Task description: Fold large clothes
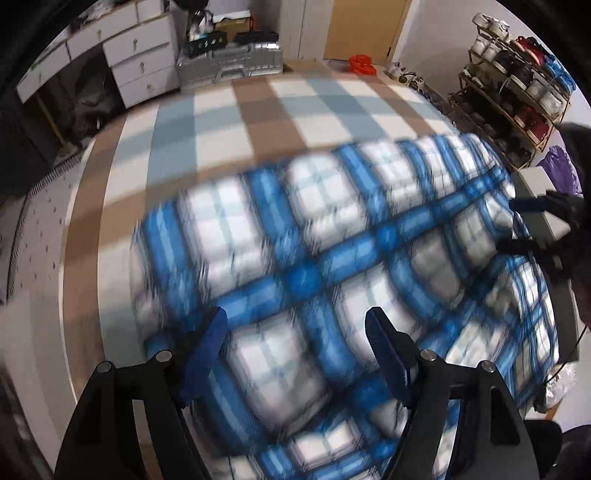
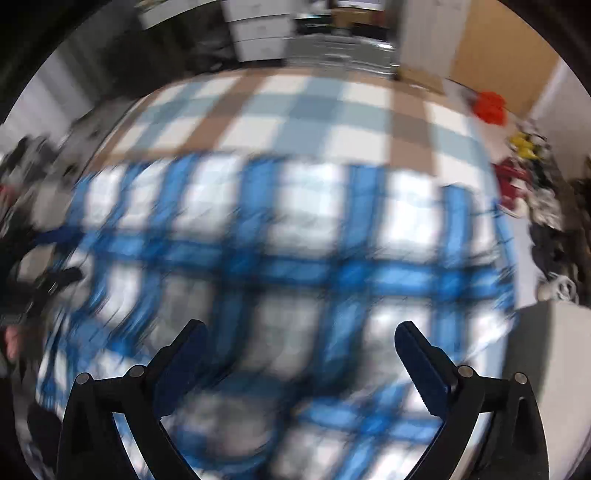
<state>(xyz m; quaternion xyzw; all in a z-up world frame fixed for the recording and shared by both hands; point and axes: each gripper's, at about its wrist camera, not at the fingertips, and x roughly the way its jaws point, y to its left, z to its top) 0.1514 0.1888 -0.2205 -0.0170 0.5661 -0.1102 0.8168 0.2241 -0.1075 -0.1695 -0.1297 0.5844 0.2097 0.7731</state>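
Observation:
A large blue-and-white plaid cloth (image 1: 306,236) lies spread over a bed with a beige, pale-blue and white checked sheet (image 1: 221,110). My left gripper (image 1: 297,317) hovers over the cloth's near part, open, with nothing between its blue pads. The right gripper (image 1: 522,225) shows at the cloth's right edge in the left wrist view. In the blurred right wrist view the right gripper (image 2: 301,326) is open above the plaid cloth (image 2: 295,236), empty. The left gripper (image 2: 62,254) is a dark smear at that view's left edge.
Behind the bed stand white drawers (image 1: 140,62), a silver case (image 1: 229,62) and a wooden door (image 1: 365,26). A red object (image 1: 362,63) lies on the floor. A loaded shoe rack (image 1: 517,85) stands to the right. A white dotted surface (image 1: 40,236) borders the bed's left.

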